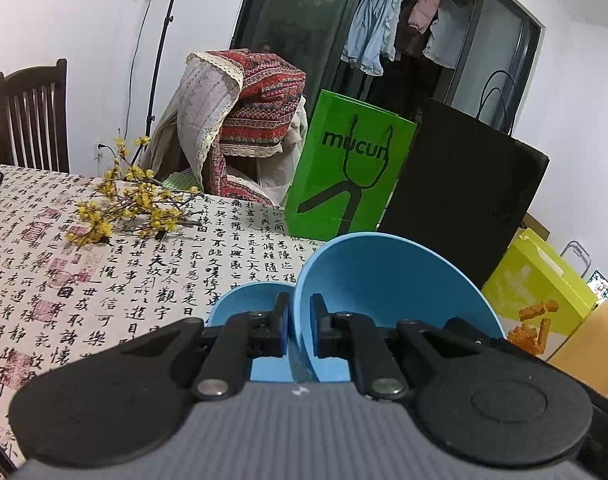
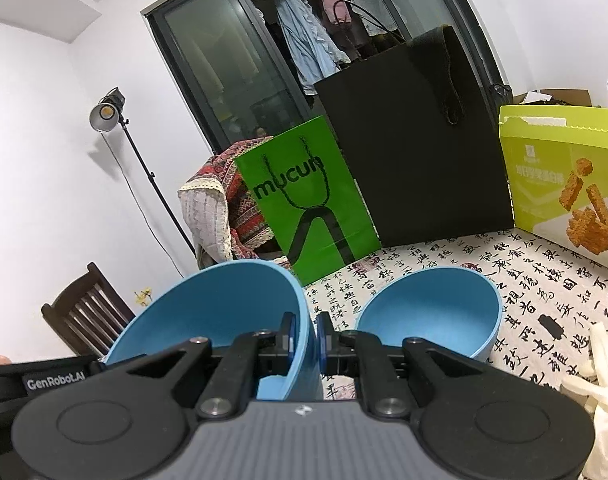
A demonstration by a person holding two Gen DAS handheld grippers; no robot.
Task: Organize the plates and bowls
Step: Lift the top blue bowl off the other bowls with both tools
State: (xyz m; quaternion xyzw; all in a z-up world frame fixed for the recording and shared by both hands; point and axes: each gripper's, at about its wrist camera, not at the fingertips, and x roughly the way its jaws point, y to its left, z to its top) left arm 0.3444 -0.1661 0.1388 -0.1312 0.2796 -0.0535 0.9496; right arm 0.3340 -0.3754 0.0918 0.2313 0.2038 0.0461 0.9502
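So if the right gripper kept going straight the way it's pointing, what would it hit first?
Probably the bright green paper bag standing at the table's far edge; the right gripper, shut on a blue plastic bowl's rim, points towards it. Depth is unclear.

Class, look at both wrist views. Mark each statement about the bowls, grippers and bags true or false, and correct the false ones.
1. The left gripper is shut on the rim of a blue bowl. True.
2. The right gripper is open and holds nothing. False: it is shut on the rim of a blue bowl.
3. The green bag stands beside a black bag. True.
4. The bowls are red. False: both held bowls are blue.
5. Yellow flowers lie on the tablecloth. True.
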